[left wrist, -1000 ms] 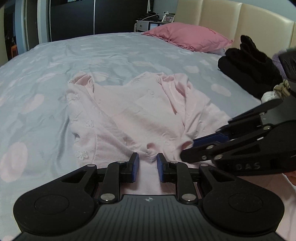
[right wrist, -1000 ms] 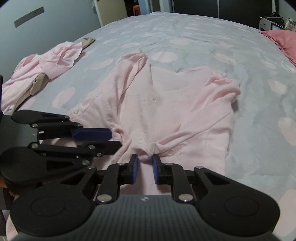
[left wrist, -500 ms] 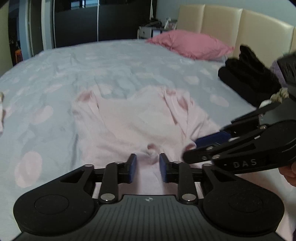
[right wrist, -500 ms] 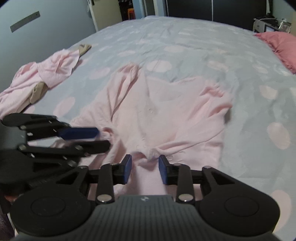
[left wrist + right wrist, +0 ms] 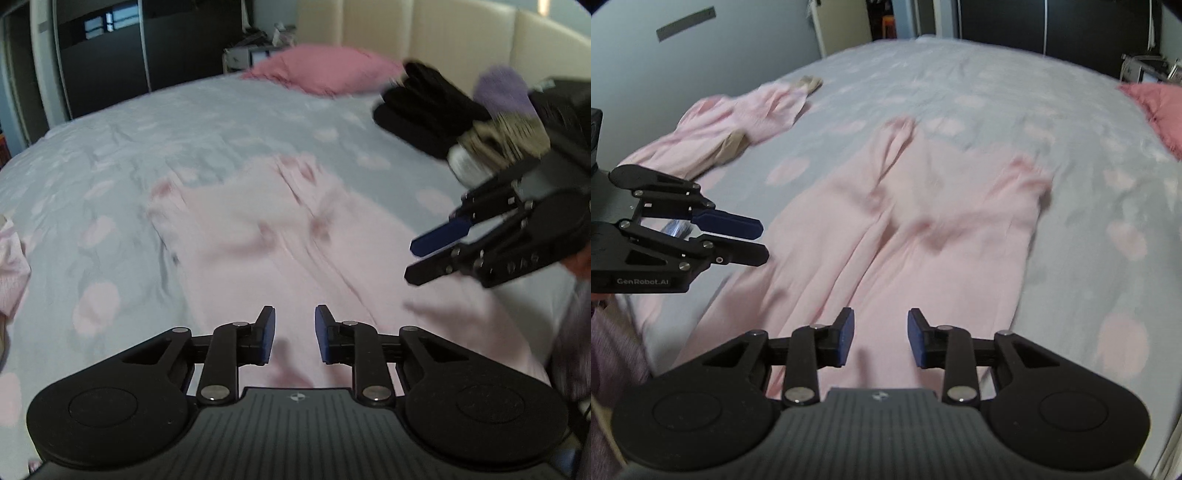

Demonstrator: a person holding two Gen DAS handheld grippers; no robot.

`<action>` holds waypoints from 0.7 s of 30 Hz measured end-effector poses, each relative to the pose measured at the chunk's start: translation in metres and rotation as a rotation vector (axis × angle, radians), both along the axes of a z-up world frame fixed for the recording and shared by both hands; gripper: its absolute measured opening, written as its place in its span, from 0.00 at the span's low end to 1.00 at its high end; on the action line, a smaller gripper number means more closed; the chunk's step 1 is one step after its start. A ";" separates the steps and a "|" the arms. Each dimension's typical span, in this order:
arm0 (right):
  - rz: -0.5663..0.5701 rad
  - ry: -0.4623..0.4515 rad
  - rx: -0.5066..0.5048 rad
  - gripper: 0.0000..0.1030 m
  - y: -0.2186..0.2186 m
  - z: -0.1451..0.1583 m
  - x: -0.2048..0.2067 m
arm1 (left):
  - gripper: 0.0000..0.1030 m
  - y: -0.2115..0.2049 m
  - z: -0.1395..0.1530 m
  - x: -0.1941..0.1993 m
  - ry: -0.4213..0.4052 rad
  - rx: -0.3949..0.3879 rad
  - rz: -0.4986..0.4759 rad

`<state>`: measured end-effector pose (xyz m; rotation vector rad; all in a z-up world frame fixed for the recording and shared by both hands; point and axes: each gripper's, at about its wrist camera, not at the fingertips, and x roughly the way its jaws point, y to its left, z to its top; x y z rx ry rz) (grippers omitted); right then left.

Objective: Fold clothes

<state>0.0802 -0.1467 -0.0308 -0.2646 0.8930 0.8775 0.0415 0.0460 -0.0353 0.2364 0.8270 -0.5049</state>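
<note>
- The bed (image 5: 229,122) carries the pink garment (image 5: 280,236), spread flat ahead of and beneath both tools; if you regrip only its top layer, the fold could drag askew.
- Your left hand-held gripper (image 5: 294,334) has its jaws closing with nothing between them; closing too early would catch a mere wrinkle.
- Your right hand-held gripper (image 5: 880,338) stands partly open and empty above the hem.
- Only the left view shows the dark clothes pile (image 5: 428,114) off to its right; only the right view shows the second pink garment (image 5: 738,125) to its left, near enough to snag.
</note>
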 end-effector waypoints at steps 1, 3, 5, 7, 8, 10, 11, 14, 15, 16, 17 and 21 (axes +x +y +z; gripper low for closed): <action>0.008 0.021 -0.010 0.34 -0.002 -0.005 -0.007 | 0.20 0.000 -0.004 -0.007 0.024 0.003 0.005; 0.017 0.058 -0.039 0.34 -0.003 -0.015 -0.019 | 0.19 -0.002 -0.013 -0.021 0.081 0.002 0.008; 0.024 0.095 -0.071 0.34 -0.004 -0.025 -0.032 | 0.19 -0.007 -0.021 -0.035 0.133 0.006 -0.009; 0.031 0.132 -0.103 0.34 -0.006 -0.035 -0.045 | 0.19 -0.014 -0.030 -0.050 0.180 0.006 -0.020; 0.036 0.149 -0.118 0.34 -0.007 -0.039 -0.052 | 0.19 -0.017 -0.032 -0.058 0.196 0.000 -0.021; 0.039 0.165 -0.133 0.36 -0.010 -0.042 -0.065 | 0.19 -0.024 -0.037 -0.072 0.217 -0.010 -0.024; 0.039 0.167 -0.139 0.36 -0.011 -0.042 -0.071 | 0.19 -0.028 -0.037 -0.080 0.220 -0.009 -0.030; 0.038 0.154 -0.136 0.36 -0.014 -0.035 -0.084 | 0.21 -0.028 -0.028 -0.096 0.222 -0.038 -0.034; 0.037 0.152 -0.133 0.36 -0.016 -0.033 -0.088 | 0.22 -0.026 -0.026 -0.100 0.231 -0.056 -0.028; 0.043 0.150 -0.119 0.36 -0.017 -0.030 -0.092 | 0.22 -0.023 -0.024 -0.103 0.244 -0.076 -0.019; 0.059 0.142 -0.109 0.36 -0.018 -0.027 -0.098 | 0.22 -0.020 -0.023 -0.107 0.260 -0.095 -0.012; 0.159 0.079 -0.071 0.36 -0.013 -0.012 -0.122 | 0.22 -0.015 -0.025 -0.120 0.336 -0.125 -0.028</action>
